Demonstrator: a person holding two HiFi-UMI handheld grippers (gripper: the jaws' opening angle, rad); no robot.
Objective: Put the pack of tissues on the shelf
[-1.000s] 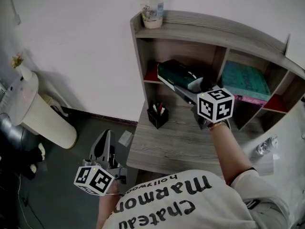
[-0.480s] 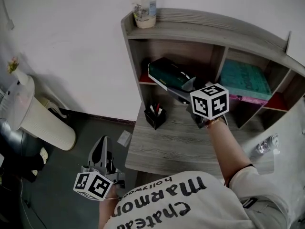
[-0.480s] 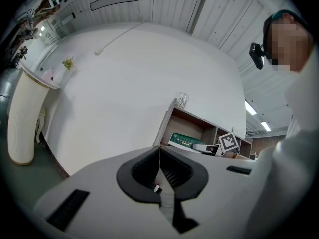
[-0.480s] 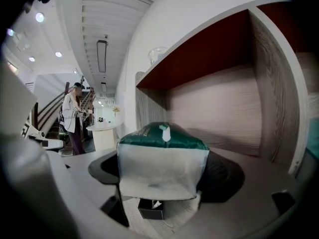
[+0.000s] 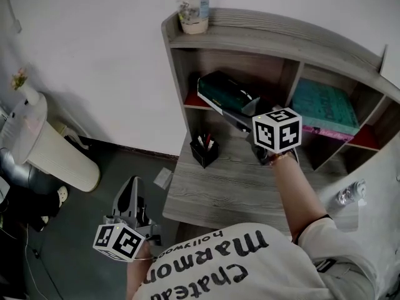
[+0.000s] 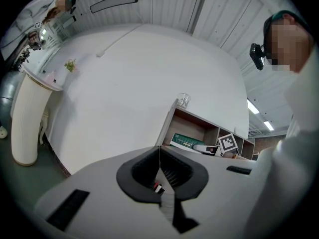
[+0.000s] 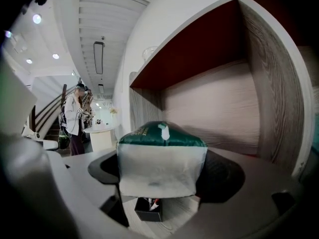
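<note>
A grey wood-grain shelf (image 5: 281,39) with open, square-edged compartments stood on a matching desk (image 5: 219,189) against a plain white wall. On the floor to the left rose a smooth white column (image 5: 47,145), round in section. In the shelf's right compartment lay a flat teal book (image 5: 322,105). The left compartment, lined in red at its base, held the pack of tissues (image 5: 225,94), a soft green-and-white plastic wrapper, tilted, its far end inside the opening. The right gripper (image 5: 247,113) had its jaws clamped on the pack's near white end; whether the pack touched the red base could not be told. The left gripper (image 6: 159,158) hung low beside the desk, jaws pressed together with nothing between them. A black square pen holder (image 5: 205,152) with pens stood on the desk, and a clear plastic cup (image 5: 192,11) on the shelf top.
</note>
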